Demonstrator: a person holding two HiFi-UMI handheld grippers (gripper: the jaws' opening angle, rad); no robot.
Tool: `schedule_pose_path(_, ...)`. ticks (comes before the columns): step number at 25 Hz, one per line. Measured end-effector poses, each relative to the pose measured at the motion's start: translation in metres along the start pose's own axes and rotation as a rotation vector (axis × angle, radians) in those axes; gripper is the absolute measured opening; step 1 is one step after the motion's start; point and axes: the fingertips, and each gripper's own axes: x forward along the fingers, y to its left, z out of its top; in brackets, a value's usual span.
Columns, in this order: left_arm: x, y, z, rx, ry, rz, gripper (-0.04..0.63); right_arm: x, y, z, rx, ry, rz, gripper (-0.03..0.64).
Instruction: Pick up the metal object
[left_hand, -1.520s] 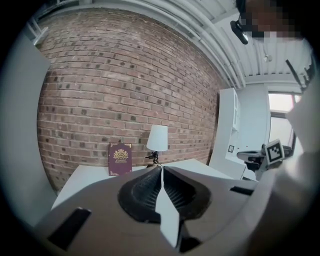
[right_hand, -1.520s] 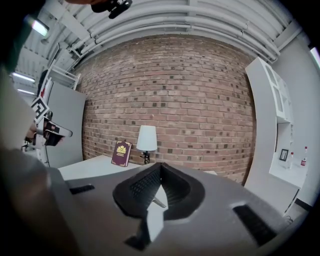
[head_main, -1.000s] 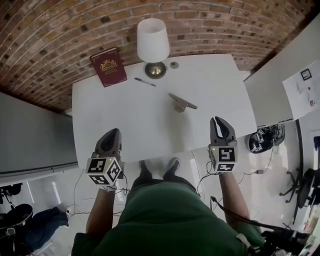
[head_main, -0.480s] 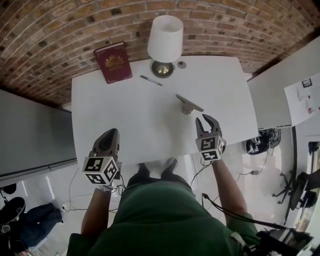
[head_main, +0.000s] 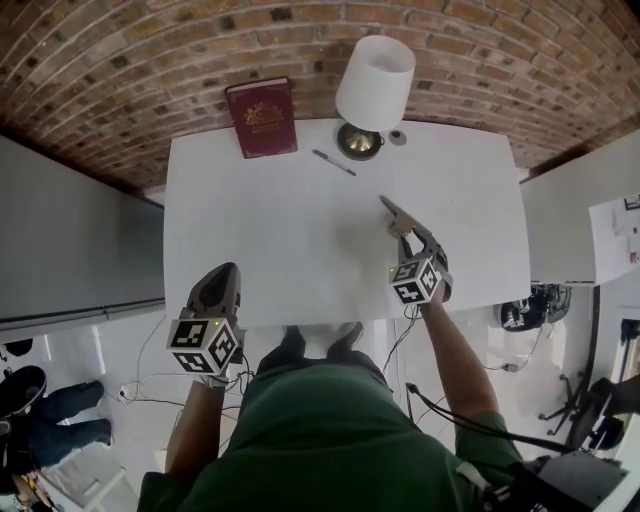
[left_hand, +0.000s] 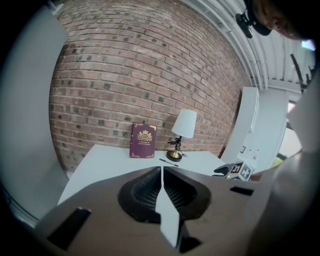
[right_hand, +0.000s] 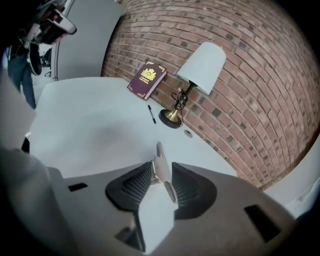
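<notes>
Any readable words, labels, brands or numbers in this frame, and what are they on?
Nothing here can be read as text.
Red book: gold crest on the cover; any lettering is too small to read.
Paper sheet on the white panel at the right edge: print too small and blurred to read.

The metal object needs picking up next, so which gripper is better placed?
Right: the right gripper, jaws just opening, straddles the metal object; the left gripper sits shut at the near edge of the table.
</notes>
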Motion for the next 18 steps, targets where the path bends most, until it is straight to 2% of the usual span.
schedule_pose_path(13,-0.029,0.013,-0.013,-0.047,-0.001,0.079,0.014,0.06,0.017,-0.01,-0.174,0.177,-0.01,0.14)
schedule_pose_path(18,-0.034,0.014,-0.018,-0.062,0.005,0.088,0.014,0.069,0.013,-0.015,-0.219,0.226,-0.035,0.105)
